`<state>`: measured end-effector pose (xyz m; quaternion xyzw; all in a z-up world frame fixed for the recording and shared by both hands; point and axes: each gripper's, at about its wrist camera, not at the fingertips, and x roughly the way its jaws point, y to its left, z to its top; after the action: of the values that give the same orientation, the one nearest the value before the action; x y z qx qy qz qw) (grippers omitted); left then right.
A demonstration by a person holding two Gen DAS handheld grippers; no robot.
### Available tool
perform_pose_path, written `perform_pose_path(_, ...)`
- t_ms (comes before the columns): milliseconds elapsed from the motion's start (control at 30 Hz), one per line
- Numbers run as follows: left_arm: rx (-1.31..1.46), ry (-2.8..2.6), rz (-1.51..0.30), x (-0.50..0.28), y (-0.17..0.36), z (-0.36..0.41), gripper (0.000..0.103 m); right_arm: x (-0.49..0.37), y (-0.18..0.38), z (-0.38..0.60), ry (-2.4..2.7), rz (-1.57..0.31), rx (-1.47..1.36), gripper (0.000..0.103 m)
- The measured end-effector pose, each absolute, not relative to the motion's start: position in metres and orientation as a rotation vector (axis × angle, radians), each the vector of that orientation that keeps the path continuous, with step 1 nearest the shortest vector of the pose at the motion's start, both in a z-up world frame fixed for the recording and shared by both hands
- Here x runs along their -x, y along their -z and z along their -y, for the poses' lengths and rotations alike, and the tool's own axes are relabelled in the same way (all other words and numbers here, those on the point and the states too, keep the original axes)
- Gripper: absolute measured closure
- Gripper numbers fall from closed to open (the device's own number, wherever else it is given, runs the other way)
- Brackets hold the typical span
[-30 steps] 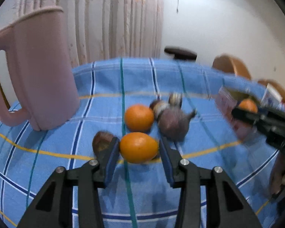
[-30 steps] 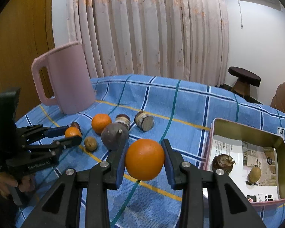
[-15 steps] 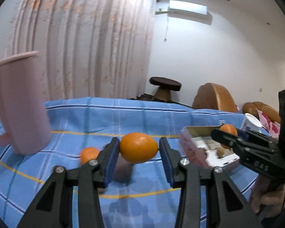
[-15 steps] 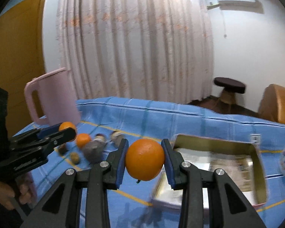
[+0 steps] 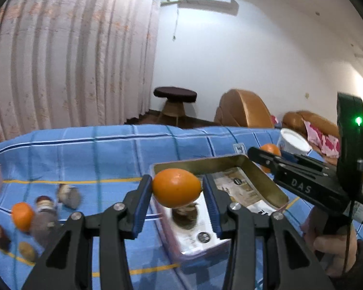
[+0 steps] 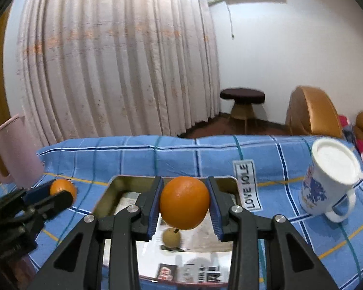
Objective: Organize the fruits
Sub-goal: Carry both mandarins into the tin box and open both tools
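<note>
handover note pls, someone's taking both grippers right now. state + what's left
Left gripper: shut on an orange, held above the near-left end of the tin tray.
Right gripper: shut on a round orange, held over the tray's far side.
In the tray already: a small tan fruit and a brown one.
Left to do: release both oranges into the tray, then fetch the loose orange and the small brown pieces beside it on the blue cloth.
</note>
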<state>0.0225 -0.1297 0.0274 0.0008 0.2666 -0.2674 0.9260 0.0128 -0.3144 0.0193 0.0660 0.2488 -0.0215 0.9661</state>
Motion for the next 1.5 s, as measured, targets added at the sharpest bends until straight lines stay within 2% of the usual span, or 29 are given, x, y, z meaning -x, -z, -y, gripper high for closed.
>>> perform_pose_path(267, -0.056, 0.557, -0.607, -0.026, -0.012, 0.177, 0.058, -0.033, 0.011, 0.322, 0.072, -0.617, -0.124, 0.065)
perform_pose_path(733, -0.097, 0.492, -0.655, -0.035, 0.009, 0.181, 0.056, -0.04, 0.029, 0.322, 0.02, -0.673, -0.179, 0.063)
perform_pose_path(833, -0.095, 0.466, -0.627, -0.033, 0.006, 0.179, 0.045, -0.04, 0.031, 0.327, 0.024, -0.67, -0.207, 0.048)
perform_pose_path(900, -0.078, 0.441, -0.609, -0.034, 0.003, 0.174, 0.024, -0.04, 0.031, 0.334, 0.022, -0.67, -0.243, 0.044)
perform_pose_path(933, -0.061, 0.438, -0.601, -0.033, 0.001, 0.171, 0.019, -0.039, 0.03, 0.336, 0.014, -0.662, -0.264, 0.043)
perform_pose_path(1000, -0.029, 0.429, -0.581, -0.032, -0.003, 0.165, 0.005, -0.038, 0.028, 0.34, -0.006, -0.645, -0.307, 0.036)
perform_pose_path(1033, -0.02, 0.422, -0.571, -0.031, -0.005, 0.162, 0.001, -0.036, 0.027, 0.342, -0.008, -0.634, -0.316, 0.031)
perform_pose_path(1233, 0.043, 0.443, -0.506, -0.022, -0.022, 0.146, 0.0, -0.028, 0.012, 0.336, 0.026, -0.546, -0.289, 0.02)
perform_pose_path(1500, 0.039, 0.318, -0.476, -0.031, -0.024, 0.123, 0.0, -0.022, 0.005, 0.318, 0.203, -0.515, -0.117, 0.019)
